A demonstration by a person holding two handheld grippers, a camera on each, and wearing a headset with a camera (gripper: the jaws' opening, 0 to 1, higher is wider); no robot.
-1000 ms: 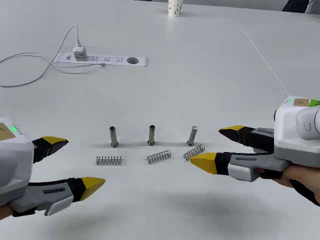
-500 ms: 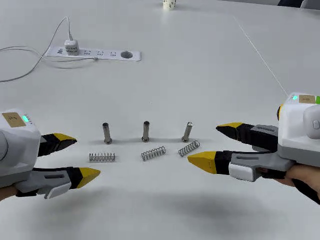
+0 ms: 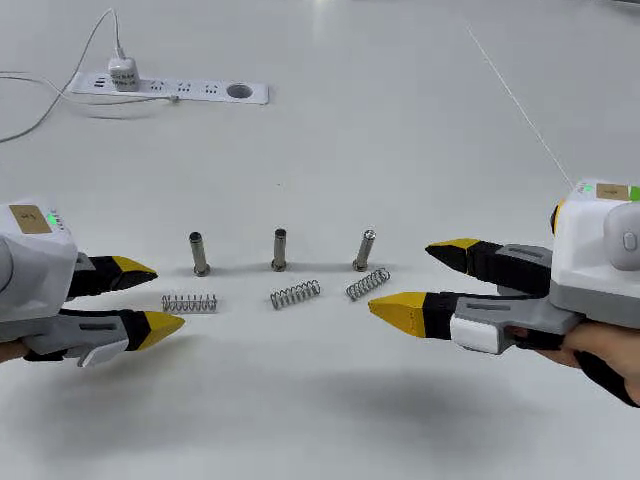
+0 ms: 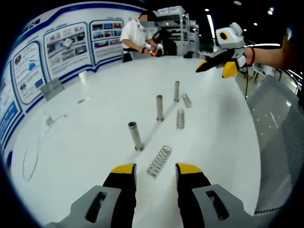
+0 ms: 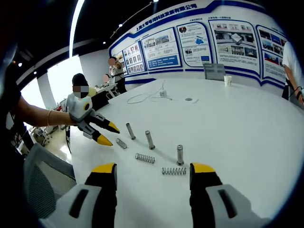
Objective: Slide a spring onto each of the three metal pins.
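the left claw (image 3: 168, 297) has drawn in, jaws narrower than a second ago but apart and empty, the left spring (image 3: 190, 302) just ahead of its tips on the surface (image 3: 400, 120). the right claw (image 3: 400, 277) hangs apart, empty, the right spring (image 3: 368, 283) just beside its tip. past the springs the left pin (image 3: 199, 254), middle pin (image 3: 279, 250) and right pin (image 3: 364, 250) stand bare, so nothing is threaded; a first pickup looks close.

Open tabletop (image 3: 330, 400) lies at 6 o'clock of the three upright pins (image 3: 279, 250), past the springs (image 3: 295, 294) lying just before them. The left gripper (image 3: 169, 296) closes off 9 o'clock, the right gripper (image 3: 399, 276) 3 o'clock (each with jaws apart). A power strip (image 3: 170, 90) sits well off at 11.
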